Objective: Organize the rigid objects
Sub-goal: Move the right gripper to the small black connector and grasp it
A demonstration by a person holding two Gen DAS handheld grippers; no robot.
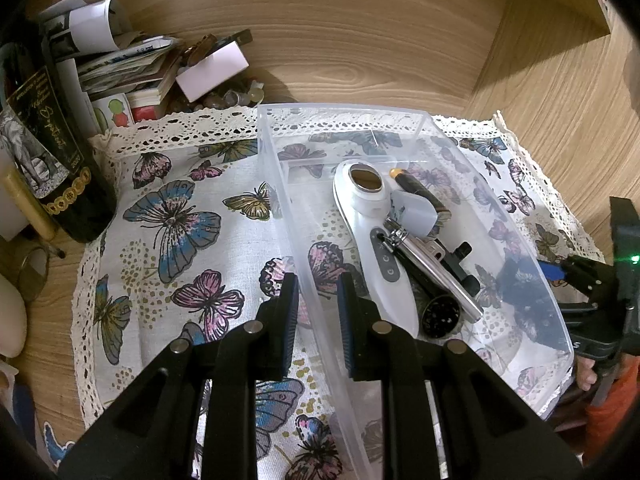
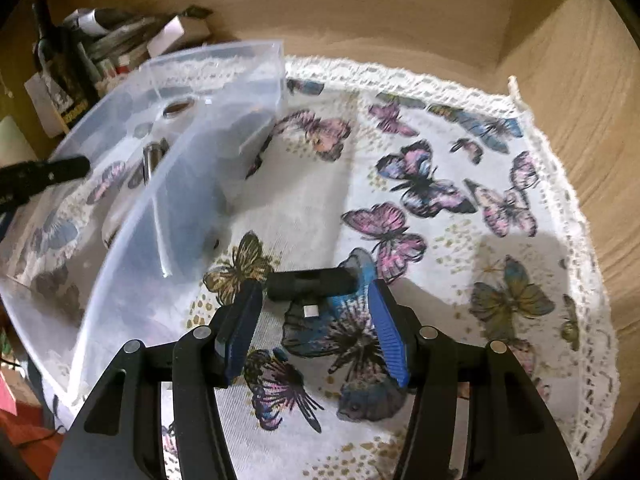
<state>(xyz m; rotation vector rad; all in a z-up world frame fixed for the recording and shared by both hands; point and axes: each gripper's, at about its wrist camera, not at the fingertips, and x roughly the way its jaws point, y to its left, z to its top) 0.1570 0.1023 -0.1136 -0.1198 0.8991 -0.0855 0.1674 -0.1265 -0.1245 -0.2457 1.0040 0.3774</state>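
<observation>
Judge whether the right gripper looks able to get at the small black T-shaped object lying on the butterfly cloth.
Probably yes. The right gripper is open, and the small black T-shaped object lies on the butterfly-print cloth just ahead between its fingertips. Nothing sits between them; the clear plastic bin stands off to the left.

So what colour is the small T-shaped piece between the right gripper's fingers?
Black, with a small white square on its stem: the T-shaped piece, clearest in the right wrist view.

My view: cloth (image 1: pixel 180 208) white, butterflies blue, pink, olive, lace border. Bin (image 1: pixel 320 320) clear plastic. Massager (image 1: pixel 376 240) white, brown disc. Tube (image 1: pixel 436 272) silver. My left tongs (image 1: pixel 318 320) and right tongs (image 2: pixel 316 332) black, blue pads. Surface (image 1: pixel 360 60) light woodgrain. Bottle (image 1: pixel 52 152) dark green, gold lettering.
</observation>
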